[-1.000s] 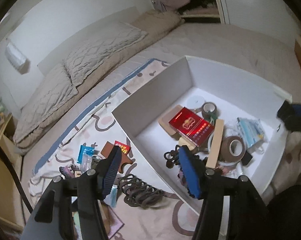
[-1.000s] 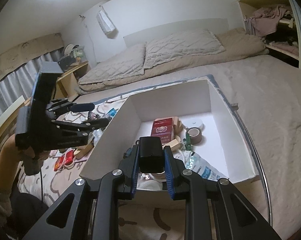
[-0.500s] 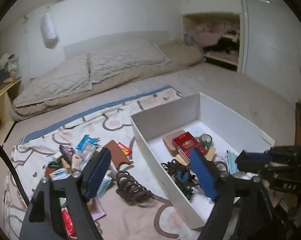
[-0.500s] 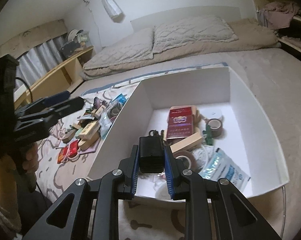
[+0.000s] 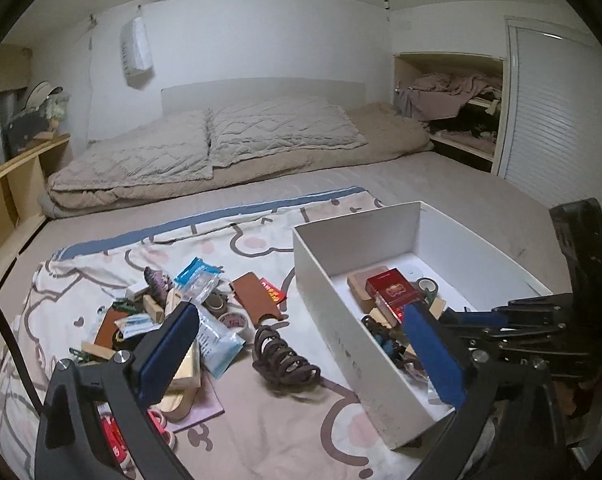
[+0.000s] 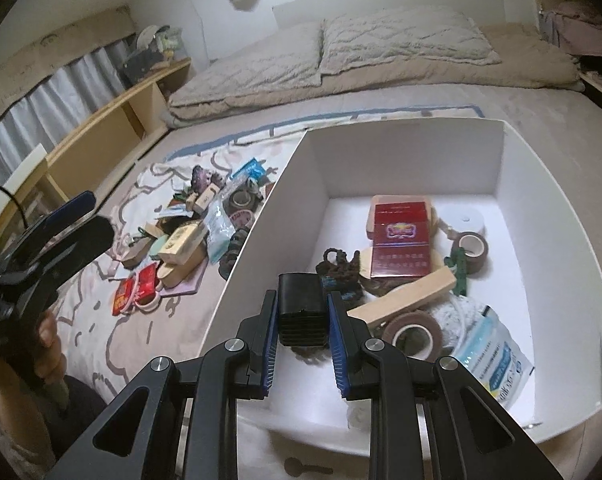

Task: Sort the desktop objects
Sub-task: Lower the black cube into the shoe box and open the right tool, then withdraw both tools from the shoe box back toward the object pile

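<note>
Bedroom scene, a bed (image 5: 441, 184) serving as work area, cartoon-print sheet (image 5: 261, 236) spread on it. White box (image 6: 513, 184) sat on the sheet as the sorting bin; it held a red cigarette pack (image 6: 399, 240), tape rolls (image 6: 473, 246), a wooden block (image 6: 405, 298) and a mask packet (image 6: 489, 360). Right tongs (image 6: 303, 322) were clamped on a black ribbed block (image 6: 301, 304), hanging over the box's near-left corner, probably for a drop there. Left tongs (image 5: 301, 344) were opening, nothing between them, aimed left of the box at the unsorted pile (image 5: 181, 312), a dark coiled hair tie (image 5: 283, 362) nearest the box wall.
</note>
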A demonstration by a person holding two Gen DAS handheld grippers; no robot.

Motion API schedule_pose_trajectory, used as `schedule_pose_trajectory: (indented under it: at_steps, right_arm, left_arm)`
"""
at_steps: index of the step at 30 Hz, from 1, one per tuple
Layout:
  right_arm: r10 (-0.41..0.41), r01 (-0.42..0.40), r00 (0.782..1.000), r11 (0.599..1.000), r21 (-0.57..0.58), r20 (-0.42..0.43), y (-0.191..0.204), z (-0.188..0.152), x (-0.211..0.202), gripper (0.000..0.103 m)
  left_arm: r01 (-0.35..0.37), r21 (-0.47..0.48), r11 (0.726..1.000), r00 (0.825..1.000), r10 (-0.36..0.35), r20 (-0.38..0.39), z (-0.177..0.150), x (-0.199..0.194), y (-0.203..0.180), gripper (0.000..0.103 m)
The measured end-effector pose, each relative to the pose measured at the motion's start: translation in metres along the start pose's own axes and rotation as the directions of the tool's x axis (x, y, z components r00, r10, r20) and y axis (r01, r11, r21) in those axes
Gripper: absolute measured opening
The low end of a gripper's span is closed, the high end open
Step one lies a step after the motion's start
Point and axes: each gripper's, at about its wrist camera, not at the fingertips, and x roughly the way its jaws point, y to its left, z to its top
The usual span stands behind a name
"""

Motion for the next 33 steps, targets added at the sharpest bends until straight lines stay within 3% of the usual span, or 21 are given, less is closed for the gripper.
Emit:
schedule_pose_trajectory:
  at_steps: [7,13,23,33]
  right_arm:
    - [-0.024,0.025,0.996,1.000,0.005,-0.084,0.003,0.011,0.026,0.025]
    - [-0.011,0.024,0.993,0.994,0.110,-0.116,-0.008,0.020,0.040,0.025]
    - [0.034,-0.024,0.998,0.978,0.208,-0.044,-0.010,0.025,0.033,0.025]
    - [0.012,-0.017,0.999,0.983,0.183,0.030,0.004,0.015,0.017,0.026]
  left_arm:
    - [0.006,-0.023,1.000,1.000,-0.006,-0.005,-0.012,0.000,0.013,0.102]
    - [0.011,-0.034,0.999,1.000,-0.011,-0.006,-0.019,0.001,0.021,0.102]
    - [0.003,-0.069,0.998,1.000,-0.004,-0.012,-0.023,0.000,0.036,0.103]
    - [0.005,-0.083,0.997,1.000,-0.005,-0.004,-0.023,-0.008,0.042,0.103]
